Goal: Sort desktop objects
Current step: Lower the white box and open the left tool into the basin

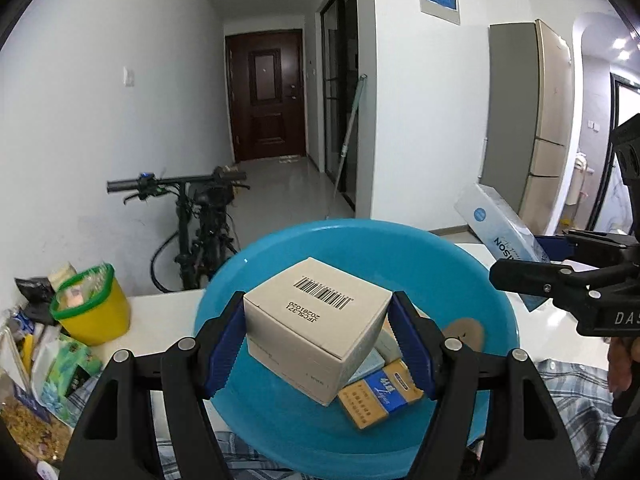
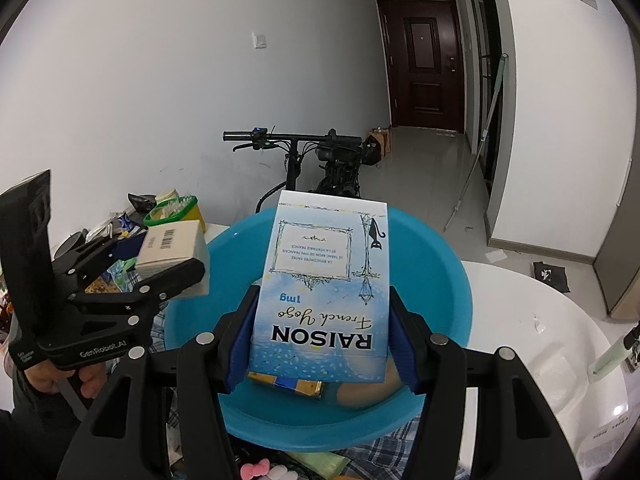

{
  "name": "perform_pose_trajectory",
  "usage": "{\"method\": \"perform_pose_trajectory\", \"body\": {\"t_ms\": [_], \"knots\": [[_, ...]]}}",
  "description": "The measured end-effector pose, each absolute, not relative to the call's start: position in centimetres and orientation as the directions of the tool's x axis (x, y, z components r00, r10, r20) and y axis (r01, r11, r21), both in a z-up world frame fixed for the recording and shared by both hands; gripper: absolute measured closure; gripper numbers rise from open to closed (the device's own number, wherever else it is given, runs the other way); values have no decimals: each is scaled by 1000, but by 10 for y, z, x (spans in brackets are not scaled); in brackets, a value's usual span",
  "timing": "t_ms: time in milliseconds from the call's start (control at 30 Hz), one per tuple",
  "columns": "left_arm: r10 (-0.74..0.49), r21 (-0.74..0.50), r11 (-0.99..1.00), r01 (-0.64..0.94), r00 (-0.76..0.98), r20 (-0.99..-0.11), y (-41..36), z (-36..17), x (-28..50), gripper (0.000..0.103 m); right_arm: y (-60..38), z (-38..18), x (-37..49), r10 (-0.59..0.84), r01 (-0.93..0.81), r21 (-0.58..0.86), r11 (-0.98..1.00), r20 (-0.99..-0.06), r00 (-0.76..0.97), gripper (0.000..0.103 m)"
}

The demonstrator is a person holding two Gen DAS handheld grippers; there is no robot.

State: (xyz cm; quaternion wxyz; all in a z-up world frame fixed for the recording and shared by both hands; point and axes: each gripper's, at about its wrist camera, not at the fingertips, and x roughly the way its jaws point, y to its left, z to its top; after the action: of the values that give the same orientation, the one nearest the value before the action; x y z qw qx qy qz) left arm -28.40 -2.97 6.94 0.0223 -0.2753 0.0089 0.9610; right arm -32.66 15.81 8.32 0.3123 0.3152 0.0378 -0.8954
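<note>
Two grippers hover over the blue basin (image 1: pixel 496 316), apparently ready to drop their loads: left gripper (image 1: pixel 318 340) fingers clamped on a beige box (image 1: pixel 316 320), right gripper (image 2: pixel 320 340) fingers clamped on a blue carton (image 2: pixel 324 284).

Both hand-held gripper (image 1: pixel 318 344) frames blk, blue ribbed pads, silver screws

A beige cardboard box (image 1: pixel 316 320) with a barcode on top hangs tilted above the round blue basin (image 1: pixel 256 404); a flat blue RAISON carton (image 2: pixel 320 292) is held over it too; a yellow-and-blue pack (image 1: pixel 380 396) lies inside
</note>
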Motion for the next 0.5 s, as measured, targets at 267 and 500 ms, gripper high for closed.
{"method": "perform_pose_trajectory", "body": {"t_ms": [267,500], "knots": [[23,27,-999,-44,-845,-534,-36,64,-284,30,148,76,-329,-520,586,110,-803,-610,-598,46],[-3,66,-997,-40,-839,-544,-30,60,-287,30,143,77,-327,-520,585,104,-804,-600,-608,46]]}}
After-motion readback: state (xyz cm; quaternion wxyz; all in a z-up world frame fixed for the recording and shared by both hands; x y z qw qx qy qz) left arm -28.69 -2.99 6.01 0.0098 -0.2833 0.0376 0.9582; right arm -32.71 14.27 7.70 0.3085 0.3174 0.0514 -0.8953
